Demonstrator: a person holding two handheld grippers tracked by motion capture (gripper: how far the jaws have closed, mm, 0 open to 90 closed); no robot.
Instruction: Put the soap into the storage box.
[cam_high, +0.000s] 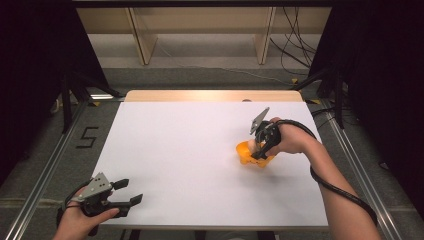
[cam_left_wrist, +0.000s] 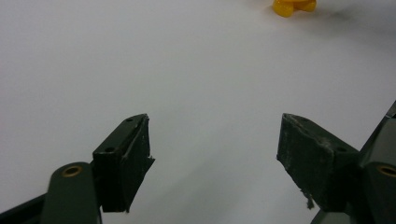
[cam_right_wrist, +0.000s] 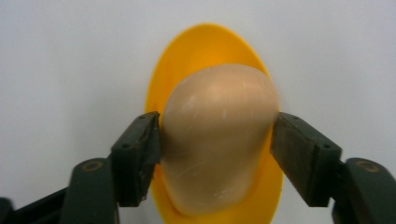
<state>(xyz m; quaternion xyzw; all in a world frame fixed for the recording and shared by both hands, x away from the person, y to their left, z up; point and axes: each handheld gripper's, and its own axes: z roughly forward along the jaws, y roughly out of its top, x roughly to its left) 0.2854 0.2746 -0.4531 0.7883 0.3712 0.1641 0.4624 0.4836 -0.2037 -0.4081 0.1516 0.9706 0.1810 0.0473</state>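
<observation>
A beige egg (cam_right_wrist: 217, 140) sits in a yellow cup-shaped holder (cam_right_wrist: 205, 46) on the white table top (cam_high: 190, 145). My right gripper (cam_right_wrist: 217, 135) is down over it from above, one black pad against each side of the egg, shut on it. From overhead the holder (cam_high: 244, 152) lies right of the middle, under my right gripper (cam_high: 258, 148). My left gripper (cam_high: 128, 192) hangs at the near left corner, open, with nothing between its fingers. Its own camera looks past the left gripper (cam_left_wrist: 215, 149) across bare table to the yellow holder (cam_left_wrist: 294, 6) far off.
The table's far edge is a strip of bare wood (cam_high: 210, 95). Metal rails (cam_high: 45, 170) run along both sides of the table. A "5" mark (cam_high: 87, 136) is on the floor at the left. Cables (cam_high: 295, 50) lie on the floor beyond.
</observation>
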